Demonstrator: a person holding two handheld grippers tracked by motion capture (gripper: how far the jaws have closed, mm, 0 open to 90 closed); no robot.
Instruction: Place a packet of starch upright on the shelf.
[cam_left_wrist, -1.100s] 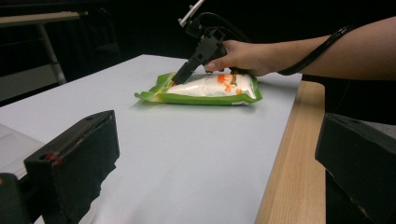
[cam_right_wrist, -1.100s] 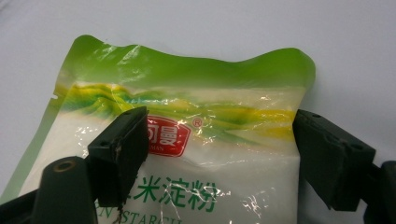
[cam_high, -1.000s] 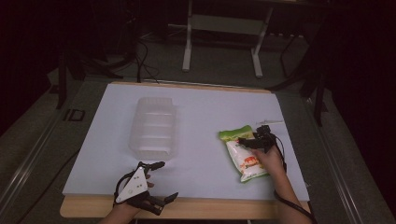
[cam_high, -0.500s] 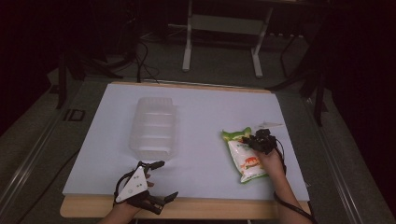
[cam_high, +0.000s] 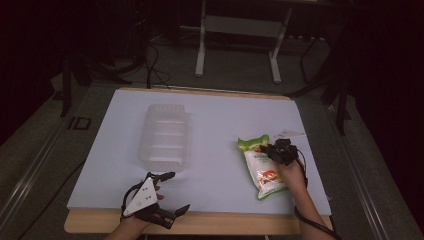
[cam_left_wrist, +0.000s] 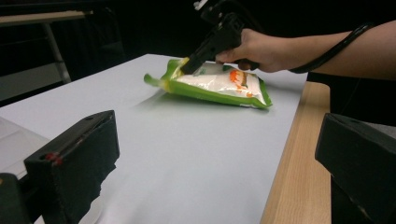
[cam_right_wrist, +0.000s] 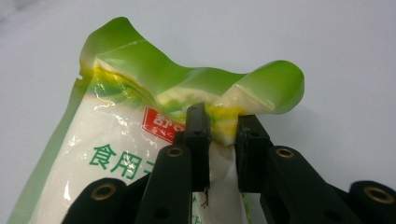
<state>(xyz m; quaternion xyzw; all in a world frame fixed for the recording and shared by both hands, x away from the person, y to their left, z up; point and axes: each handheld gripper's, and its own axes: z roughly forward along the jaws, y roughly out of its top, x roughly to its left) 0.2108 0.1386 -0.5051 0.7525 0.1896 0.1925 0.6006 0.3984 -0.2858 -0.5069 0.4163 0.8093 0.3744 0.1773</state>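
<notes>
Right gripper having just been closing, now pinching pouch far end, lifting for carrying; left gripper idling near edge, jaws apart.

One table carries the things. On it lies one bag, green and white, and one clear plastic box. There are two grippers: the left gripper and the right gripper, each with two black fingers. Two forearms come in, one to each gripper.
</notes>
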